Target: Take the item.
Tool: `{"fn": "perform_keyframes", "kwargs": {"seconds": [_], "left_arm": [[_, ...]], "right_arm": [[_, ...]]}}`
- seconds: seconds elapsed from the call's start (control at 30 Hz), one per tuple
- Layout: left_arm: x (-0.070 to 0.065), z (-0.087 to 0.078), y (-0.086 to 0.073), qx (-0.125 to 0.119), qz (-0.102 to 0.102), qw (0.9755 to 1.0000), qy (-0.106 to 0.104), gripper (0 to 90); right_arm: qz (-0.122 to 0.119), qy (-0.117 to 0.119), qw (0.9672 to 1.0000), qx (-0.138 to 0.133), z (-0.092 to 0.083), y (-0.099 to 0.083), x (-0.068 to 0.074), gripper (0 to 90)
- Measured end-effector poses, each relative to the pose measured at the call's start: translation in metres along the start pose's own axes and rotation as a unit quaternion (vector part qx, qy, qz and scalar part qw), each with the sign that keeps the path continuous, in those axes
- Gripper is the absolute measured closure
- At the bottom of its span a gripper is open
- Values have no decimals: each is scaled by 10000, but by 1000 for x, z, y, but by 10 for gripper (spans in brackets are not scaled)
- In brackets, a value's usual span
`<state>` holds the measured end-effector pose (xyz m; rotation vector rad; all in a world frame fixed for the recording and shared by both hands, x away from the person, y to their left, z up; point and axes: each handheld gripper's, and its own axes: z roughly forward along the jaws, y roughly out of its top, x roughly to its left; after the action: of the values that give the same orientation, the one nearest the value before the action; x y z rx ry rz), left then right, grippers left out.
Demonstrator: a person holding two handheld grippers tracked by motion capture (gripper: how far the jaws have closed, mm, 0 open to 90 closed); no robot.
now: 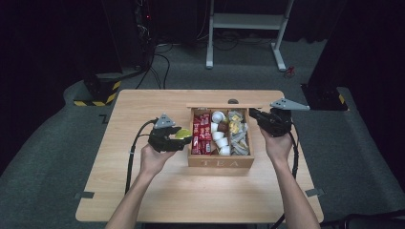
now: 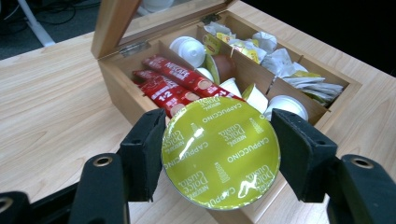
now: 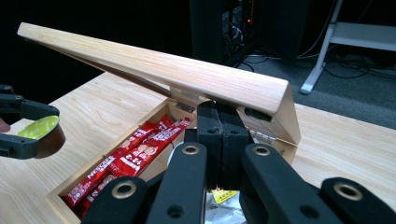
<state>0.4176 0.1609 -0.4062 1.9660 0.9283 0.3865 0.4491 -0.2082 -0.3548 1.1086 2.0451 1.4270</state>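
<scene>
Bench carries an open wooden tea box. Left tongs, held level in the left hand just beside the box's left wall, pinch a green capsule. Right tongs, pressed together, prop the lid from below at the box's far right corner.
</scene>
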Motion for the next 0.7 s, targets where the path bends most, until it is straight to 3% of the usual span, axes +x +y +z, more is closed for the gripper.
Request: {"fn": "perform_keyframes", "kwargs": {"seconds": [0.43,0.7], "left_arm": [[13,-11,-9,-34,-114,9999,124,384],[23,-21,-19,-73,-160,9993,334,383]], "right_arm": [[6,2,10000,5,0,-1,1,899],[-2,2,10000,1,-1,-1,1,899]]}}
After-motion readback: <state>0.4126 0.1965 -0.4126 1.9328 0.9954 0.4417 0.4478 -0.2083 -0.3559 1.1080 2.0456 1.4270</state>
